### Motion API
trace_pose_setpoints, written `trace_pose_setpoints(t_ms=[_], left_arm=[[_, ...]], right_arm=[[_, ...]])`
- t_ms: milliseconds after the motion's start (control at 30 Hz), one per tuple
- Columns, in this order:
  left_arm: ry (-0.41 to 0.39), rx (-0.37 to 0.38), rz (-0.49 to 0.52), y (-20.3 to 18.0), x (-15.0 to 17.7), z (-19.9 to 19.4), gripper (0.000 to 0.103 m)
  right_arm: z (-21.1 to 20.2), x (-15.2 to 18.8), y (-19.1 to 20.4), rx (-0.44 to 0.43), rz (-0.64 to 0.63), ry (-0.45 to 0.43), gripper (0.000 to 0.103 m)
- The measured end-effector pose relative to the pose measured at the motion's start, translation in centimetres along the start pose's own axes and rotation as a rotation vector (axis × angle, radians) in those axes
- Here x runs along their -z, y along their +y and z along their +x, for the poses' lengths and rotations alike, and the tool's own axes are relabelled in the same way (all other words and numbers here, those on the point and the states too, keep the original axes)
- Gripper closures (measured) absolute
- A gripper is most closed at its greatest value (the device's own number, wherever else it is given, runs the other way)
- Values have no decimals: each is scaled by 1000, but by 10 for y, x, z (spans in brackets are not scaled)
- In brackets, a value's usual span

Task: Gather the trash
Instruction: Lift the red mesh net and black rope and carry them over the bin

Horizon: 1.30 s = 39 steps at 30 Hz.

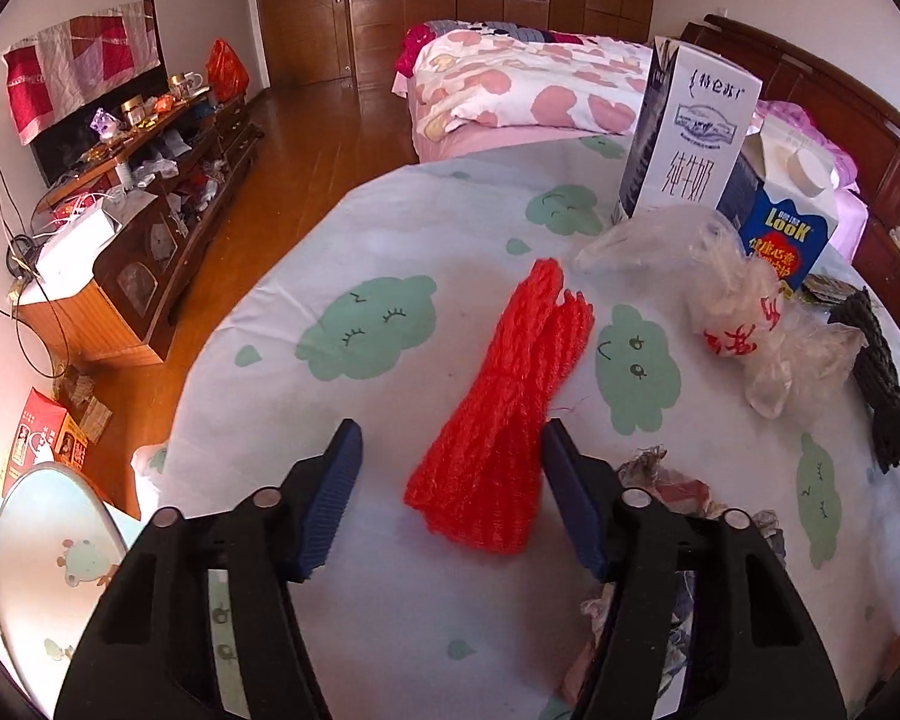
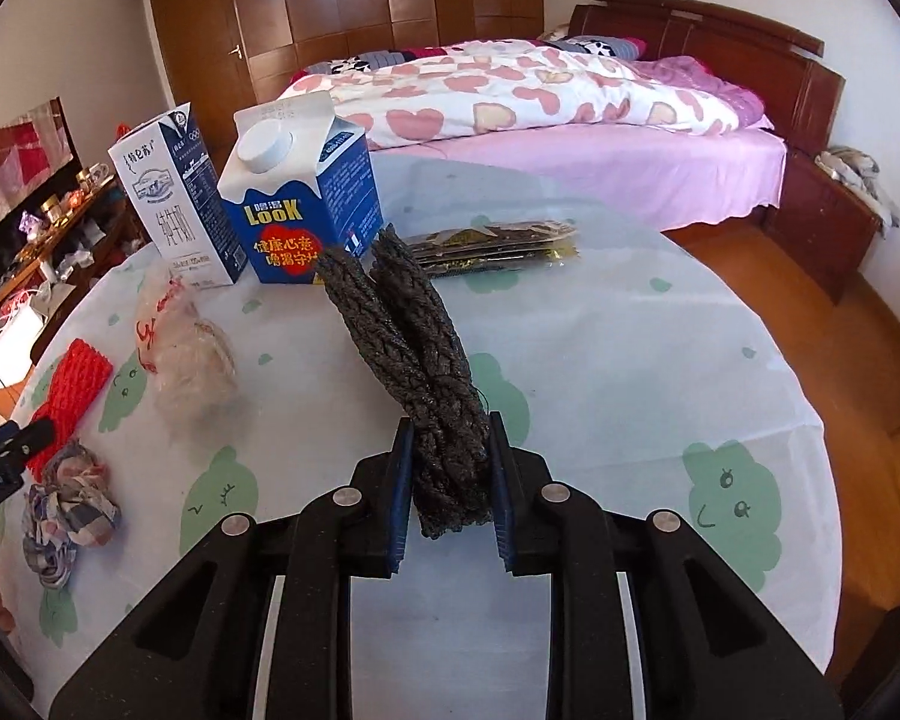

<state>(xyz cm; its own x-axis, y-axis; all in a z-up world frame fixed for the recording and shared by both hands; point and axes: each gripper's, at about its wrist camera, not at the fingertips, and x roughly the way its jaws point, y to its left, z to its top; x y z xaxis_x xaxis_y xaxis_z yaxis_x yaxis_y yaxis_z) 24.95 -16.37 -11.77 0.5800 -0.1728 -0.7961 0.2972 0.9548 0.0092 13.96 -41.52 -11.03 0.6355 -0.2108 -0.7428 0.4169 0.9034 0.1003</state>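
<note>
A red foam net (image 1: 504,402) lies on the cloth-covered round table (image 1: 390,228). My left gripper (image 1: 450,456) is open with its jaws on either side of the net's near end. My right gripper (image 2: 450,450) is shut on a black foam net (image 2: 414,348), which sticks up and away from the jaws. The red net (image 2: 72,384) and the left gripper's tip (image 2: 12,438) also show at the left of the right wrist view. A crumpled clear plastic bag (image 1: 744,324) (image 2: 180,354) and a crumpled paper wad (image 2: 72,498) lie on the table.
A white milk carton (image 2: 168,192) and a blue LOOK carton (image 2: 300,192) stand at the table's far side, with dark flat wrappers (image 2: 498,246) beside them. A bed (image 2: 570,120) lies beyond the table. A cluttered low cabinet (image 1: 144,204) stands left. A round stool (image 1: 48,546) sits below left.
</note>
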Motion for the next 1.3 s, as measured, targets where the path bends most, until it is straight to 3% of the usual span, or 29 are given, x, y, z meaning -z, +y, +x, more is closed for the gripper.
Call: trace_pose_setpoints(t_ms=[67, 100, 233, 533, 733, 1067, 1300], left_arm=[[11, -1, 1, -2, -1, 4, 62], [7, 11, -7, -1, -2, 4, 74], [-20, 24, -8, -2, -2, -3, 84], [-129, -75, -1, 10, 15, -63, 85], [-148, -109, -33, 31, 39, -100, 85], [-134, -119, -74, 60, 81, -126, 85], [-138, -142, -108, 81, 102, -145, 85]], right_arm=[[-1, 1, -3, -6, -11, 1, 79], [-1, 3, -7, -9, -23, 1, 79], [0, 7, -2, 2, -40, -3, 79], [7, 5, 12, 41, -55, -19, 79], [-5, 8, 17, 97, -77, -76, 79], [-66, 41, 23, -3, -66, -89, 79], [-101, 73, 54, -85, -112, -92, 79]])
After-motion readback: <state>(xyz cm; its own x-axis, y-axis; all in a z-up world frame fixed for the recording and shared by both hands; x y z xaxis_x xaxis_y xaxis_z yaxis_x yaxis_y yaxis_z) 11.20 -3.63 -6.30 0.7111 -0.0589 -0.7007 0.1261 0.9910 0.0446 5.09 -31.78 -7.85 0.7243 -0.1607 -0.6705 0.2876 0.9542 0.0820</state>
